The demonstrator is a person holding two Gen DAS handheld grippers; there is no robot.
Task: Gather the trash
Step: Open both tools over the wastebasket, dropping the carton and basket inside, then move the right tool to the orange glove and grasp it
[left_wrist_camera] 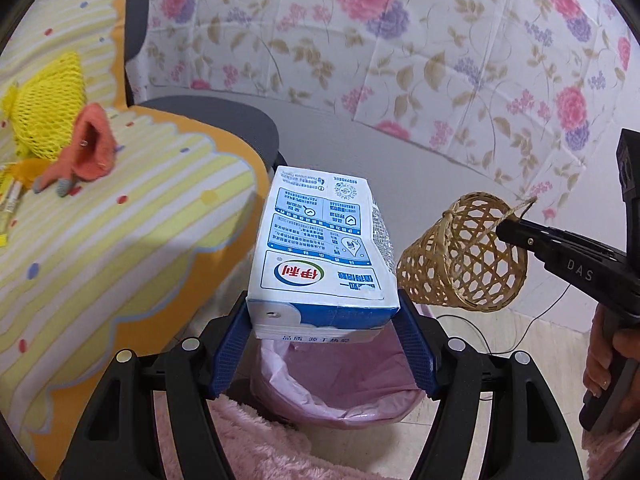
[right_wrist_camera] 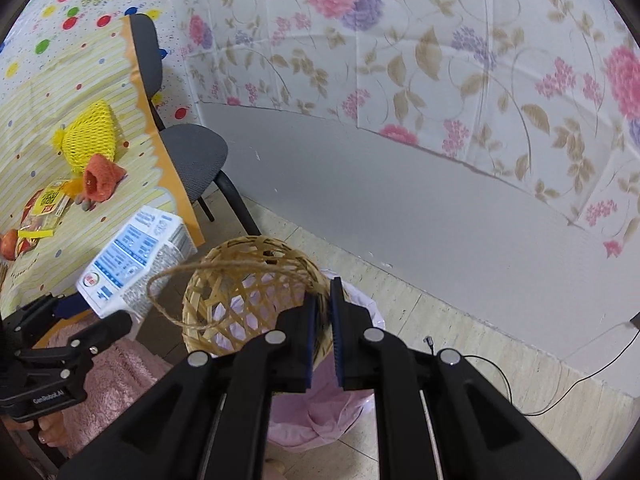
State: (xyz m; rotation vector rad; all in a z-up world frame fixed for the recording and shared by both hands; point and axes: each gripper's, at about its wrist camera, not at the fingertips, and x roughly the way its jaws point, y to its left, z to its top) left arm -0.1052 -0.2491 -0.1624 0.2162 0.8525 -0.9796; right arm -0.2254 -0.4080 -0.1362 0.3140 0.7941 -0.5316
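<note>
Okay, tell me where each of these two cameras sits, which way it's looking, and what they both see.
Left wrist: on the left gripper, looking down along its jaws at the carton they clamp, above the bin; a hand shows at right.
Right wrist: on the right gripper, looking down along its jaws, shut on the basket rim above the bin.
Shared: carton, basket, bin, table, chair.

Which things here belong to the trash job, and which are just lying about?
In play:
- carton, clamped in the left gripper
- basket, pinched at its rim by the right gripper
- lined bin below both

Lying about:
- yellow net and orange knit piece on the table
- chair
</note>
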